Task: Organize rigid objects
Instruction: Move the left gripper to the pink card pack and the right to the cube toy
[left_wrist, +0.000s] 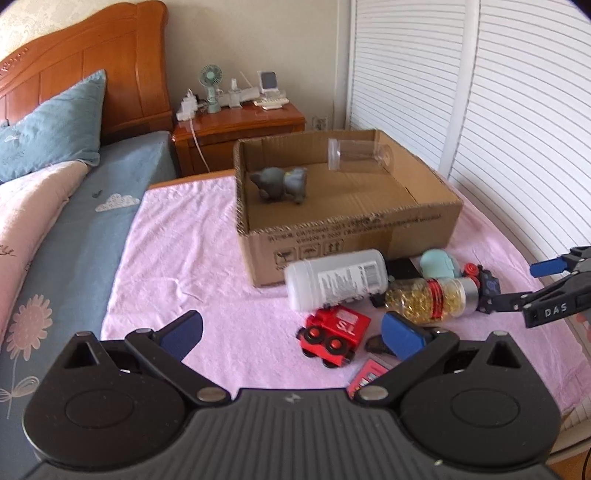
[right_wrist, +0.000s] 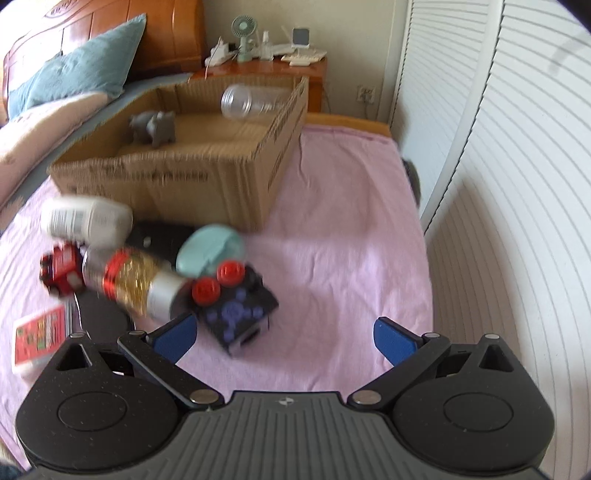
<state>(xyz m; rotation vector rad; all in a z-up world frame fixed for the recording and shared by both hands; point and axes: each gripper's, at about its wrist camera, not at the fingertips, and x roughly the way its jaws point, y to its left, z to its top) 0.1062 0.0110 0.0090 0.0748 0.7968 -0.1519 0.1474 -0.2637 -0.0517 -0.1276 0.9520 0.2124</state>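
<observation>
An open cardboard box (left_wrist: 424, 225) (right_wrist: 184, 181) on the pink cloth holds a grey toy animal (left_wrist: 282, 184) (right_wrist: 155, 127) and a clear plastic cup (left_wrist: 356, 155) (right_wrist: 251, 101). In front of it lie a white bottle (left_wrist: 336, 282) (right_wrist: 88, 221), a jar of gold capsules (left_wrist: 428, 299) (right_wrist: 136, 284), a red toy car (left_wrist: 334, 338) (right_wrist: 61, 269), a mint case (left_wrist: 439, 264) (right_wrist: 210, 249) and a black cube with red knobs (left_wrist: 485, 280) (right_wrist: 236, 306). My left gripper (left_wrist: 291, 332) is open, just before the red car. My right gripper (right_wrist: 284, 338) (left_wrist: 517, 282) is open, close to the black cube.
A red card (left_wrist: 369, 376) (right_wrist: 38, 334) and a dark flat object (left_wrist: 376, 343) lie near the front. The bed with pillows (left_wrist: 51, 129) is on the left, a wooden nightstand (left_wrist: 240, 125) behind, white louvred doors (left_wrist: 517, 110) on the right.
</observation>
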